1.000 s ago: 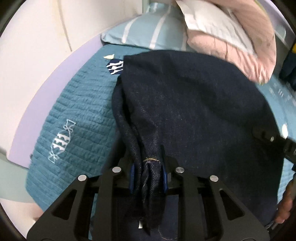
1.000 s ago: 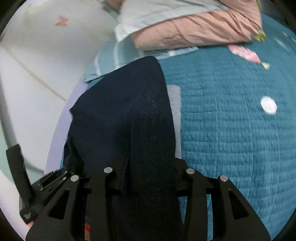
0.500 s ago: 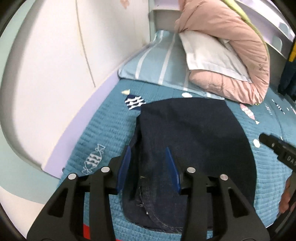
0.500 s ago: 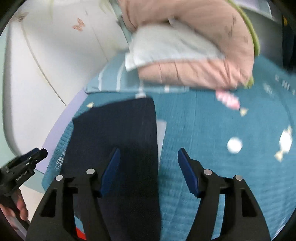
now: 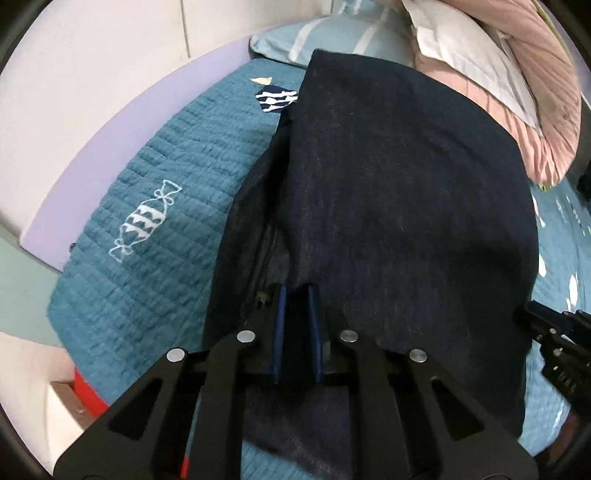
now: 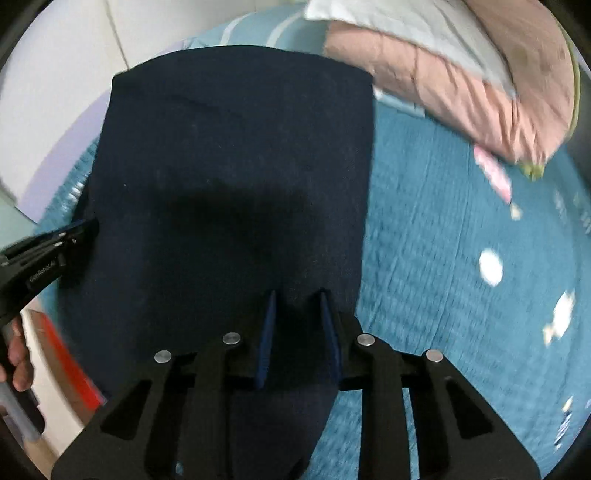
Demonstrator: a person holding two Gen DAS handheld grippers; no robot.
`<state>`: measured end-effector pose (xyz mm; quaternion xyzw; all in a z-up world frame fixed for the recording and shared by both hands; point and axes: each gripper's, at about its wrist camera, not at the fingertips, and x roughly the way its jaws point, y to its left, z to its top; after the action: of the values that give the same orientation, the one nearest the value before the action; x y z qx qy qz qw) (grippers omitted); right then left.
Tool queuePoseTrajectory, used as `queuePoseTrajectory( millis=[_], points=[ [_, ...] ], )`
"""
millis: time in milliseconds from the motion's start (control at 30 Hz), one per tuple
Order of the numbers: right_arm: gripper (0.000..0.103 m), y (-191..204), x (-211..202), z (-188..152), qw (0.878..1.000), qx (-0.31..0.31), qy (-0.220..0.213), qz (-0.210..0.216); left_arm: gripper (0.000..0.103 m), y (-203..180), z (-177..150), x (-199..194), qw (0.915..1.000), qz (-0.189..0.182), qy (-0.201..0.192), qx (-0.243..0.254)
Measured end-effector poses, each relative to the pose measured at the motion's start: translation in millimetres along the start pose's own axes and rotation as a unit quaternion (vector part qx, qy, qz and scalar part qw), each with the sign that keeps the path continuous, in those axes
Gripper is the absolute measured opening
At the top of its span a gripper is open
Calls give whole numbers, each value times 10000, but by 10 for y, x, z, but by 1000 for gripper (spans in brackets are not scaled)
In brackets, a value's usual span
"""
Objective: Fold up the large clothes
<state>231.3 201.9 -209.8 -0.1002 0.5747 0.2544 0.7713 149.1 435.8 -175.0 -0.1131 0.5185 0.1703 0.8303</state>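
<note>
Garment: dark denim garment [image 5: 399, 192] lies folded on the teal quilted bedspread [image 5: 155, 206], near the bed's head end.
Left hand-held gripper [image 5: 297, 295]: jaws closing, a fold of the denim's near edge between the blue pads.
Right hand-held gripper [image 6: 297, 299]: jaws closing, denim between the pads at the near right edge.
Surroundings: striped pillow [image 5: 332, 35] and pink duvet [image 6: 461, 81] just beyond the garment's far edge; white wall [image 5: 92, 55] to the left.
Obstruction: nothing lies on the garment.

Both wrist views close, steeply downward over bedspread [image 5: 155, 192]; shared: dark garment [image 6: 236, 177], pink pillow [image 6: 461, 81].
</note>
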Motion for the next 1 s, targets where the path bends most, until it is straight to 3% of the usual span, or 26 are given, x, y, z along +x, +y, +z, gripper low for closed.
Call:
queuePoseTrajectory(
  millis=[100,233,333,400,533,567,667,767,867,1000],
  points=[
    [18,-56,-10,-232,9973,152,594,400,13,15,-185,-152,9998,-31,152,129],
    [16,43,180,-432,9991,-49,401,96,13,-9,-456,-67,9997,14,214,76],
    [16,-68,416,-331,9956,589,665,290,10,58,-455,162,9988,-139,360,-306],
    [16,-42,314,-280,9954,460,817,174,9,96,-400,110,9968,-200,489,-592],
    [16,42,-11,-476,9976,-5,689,60,9,-52,-562,-149,9984,-51,539,148],
    [16,44,-4,-519,9977,-18,671,7,9,-44,-651,-141,9977,-99,656,117],
    [16,67,261,-526,9974,45,712,-136,8,43,-802,179,9943,341,1002,-96],
    [15,76,402,-443,9958,148,837,-350,7,95,-756,168,9936,141,1032,-431],
    [10,63,142,-306,9965,29,830,-70,7,-20,-739,-196,9976,80,674,105],
    [10,-31,-364,96,9998,81,107,174,7,-70,-601,-714,9996,-172,85,203]
  ],
)
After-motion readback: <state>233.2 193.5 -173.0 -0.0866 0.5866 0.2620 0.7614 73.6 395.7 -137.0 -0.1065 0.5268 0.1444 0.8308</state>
